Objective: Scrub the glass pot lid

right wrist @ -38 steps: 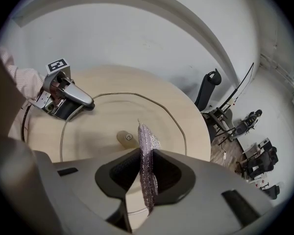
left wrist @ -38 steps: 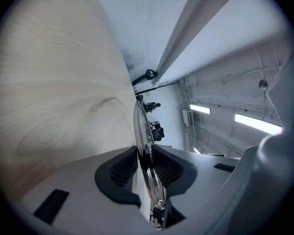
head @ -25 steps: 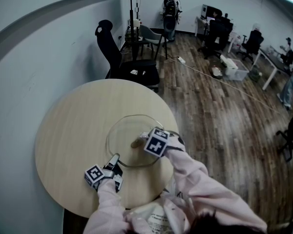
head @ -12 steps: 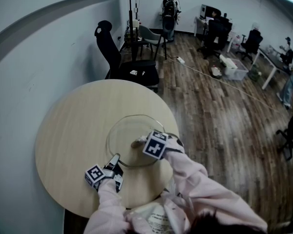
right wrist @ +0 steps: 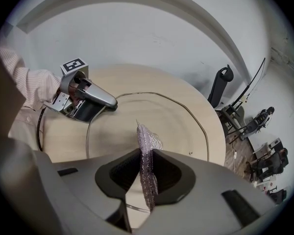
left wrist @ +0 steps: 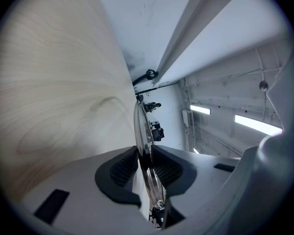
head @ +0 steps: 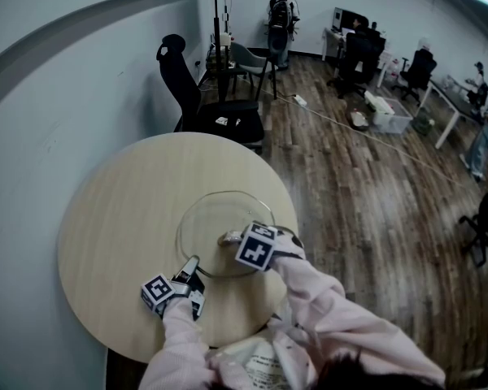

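- A round pale-wood table (head: 122, 210) fills the near left, right up against the grey wall (head: 57, 80).
- Just behind it sits a black office chair (head: 202, 96) with a headrest, its seat close to the table's far edge.
- Further back there's a grey chair (head: 254, 59) beside thin black stand poles (head: 219, 23).
- A person with a backpack (head: 285, 10) stands at the far end of the room.
- A white power strip (head: 302, 100) lies on the dark plank floor (head: 366, 201), cable trailing off to the right.
- A clear storage box (head: 393, 119) rests on the floor near desks with monitors (head: 354, 23).
- Another black chair (head: 481, 226) shows at the right edge.
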`<state>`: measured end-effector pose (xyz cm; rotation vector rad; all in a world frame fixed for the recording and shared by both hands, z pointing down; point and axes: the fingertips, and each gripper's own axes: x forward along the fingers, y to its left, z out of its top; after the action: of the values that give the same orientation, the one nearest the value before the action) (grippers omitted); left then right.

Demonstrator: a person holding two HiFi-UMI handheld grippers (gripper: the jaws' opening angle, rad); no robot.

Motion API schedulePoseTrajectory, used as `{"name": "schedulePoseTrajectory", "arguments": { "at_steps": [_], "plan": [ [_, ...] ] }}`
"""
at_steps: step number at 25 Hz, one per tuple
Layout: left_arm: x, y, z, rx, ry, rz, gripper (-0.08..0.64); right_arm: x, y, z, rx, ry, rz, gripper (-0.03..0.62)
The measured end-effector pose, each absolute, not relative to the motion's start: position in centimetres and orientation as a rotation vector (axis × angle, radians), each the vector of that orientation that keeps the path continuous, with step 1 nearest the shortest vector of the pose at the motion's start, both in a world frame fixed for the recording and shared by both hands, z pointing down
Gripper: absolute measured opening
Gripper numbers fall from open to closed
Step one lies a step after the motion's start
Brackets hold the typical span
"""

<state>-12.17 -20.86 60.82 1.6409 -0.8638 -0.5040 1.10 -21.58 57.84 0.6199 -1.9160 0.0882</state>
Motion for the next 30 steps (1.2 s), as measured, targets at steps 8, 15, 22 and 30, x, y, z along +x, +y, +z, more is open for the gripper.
{"name": "schedulePoseTrajectory", "arguments": {
  "at_steps": [8,15,22,30],
  "plan": [
    [-12.1,-20.9,60.8,1.646,-0.853,-0.509,0.081,0.5,-21.0,57.9,0.608,-1.921,0.087,0.087],
    [-12.0,-20.9,60.8,1.654,-0.850,-0.506,0.081,-0.2,-19.9,58.3,0.577,-1.930,0.104,0.087],
    [-12.0,-20.9,60.7,1.654,-0.847,-0.505,0.081,-0.9,-19.1,58.0,0.562,-1.960,0.129,0.087],
    [-12.1,-21.0,61.4,1.636,-0.857,-0.500,0.081,-2.0,-18.2,57.9,0.549,-2.000,0.159,0.087]
  ]
}}
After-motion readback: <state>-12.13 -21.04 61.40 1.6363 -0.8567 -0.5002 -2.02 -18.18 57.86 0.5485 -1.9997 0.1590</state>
